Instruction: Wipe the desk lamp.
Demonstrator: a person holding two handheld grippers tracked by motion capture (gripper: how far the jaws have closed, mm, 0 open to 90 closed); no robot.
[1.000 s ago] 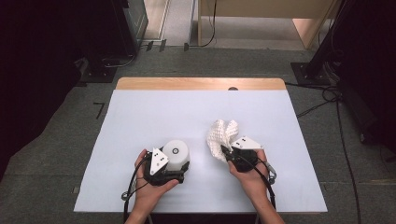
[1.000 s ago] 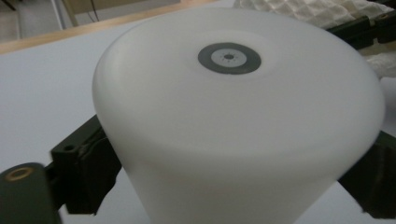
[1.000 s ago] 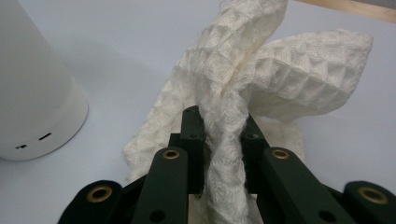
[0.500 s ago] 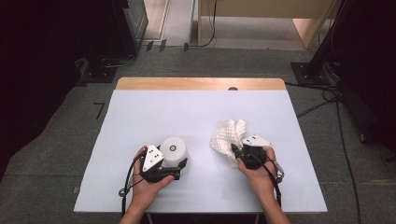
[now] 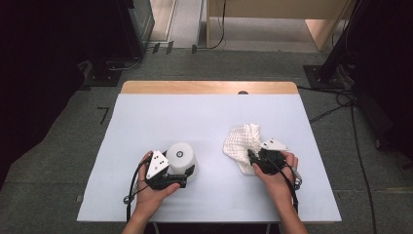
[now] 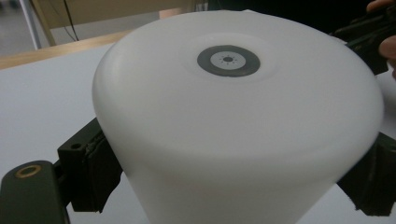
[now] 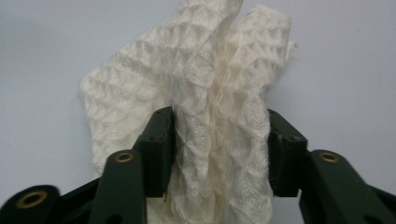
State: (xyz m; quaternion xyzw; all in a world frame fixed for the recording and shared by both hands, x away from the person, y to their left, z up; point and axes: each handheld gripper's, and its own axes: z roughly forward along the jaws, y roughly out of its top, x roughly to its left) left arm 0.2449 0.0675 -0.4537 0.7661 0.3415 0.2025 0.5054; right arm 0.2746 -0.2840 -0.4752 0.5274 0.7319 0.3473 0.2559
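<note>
White cup, high view: the upturned cup stands on the pale table at the front left, in the same spot as a second ago.
Left gripper, high view: the left gripper sits against the cup's near side, hardly moved since the earlier frames.
Cloth, high view: the waffle-weave cloth lies crumpled at the front right; a second ago it stood bunched and higher, closer to the middle of the table.
Right gripper, high view: the right gripper has shifted right and nearer the person with the cloth.
Left gripper view: both pads press the cup's flanks, clamped on it.
Right gripper view: the jaws have just been opening; the cloth hangs between them, released but still brushing both pads.
</note>
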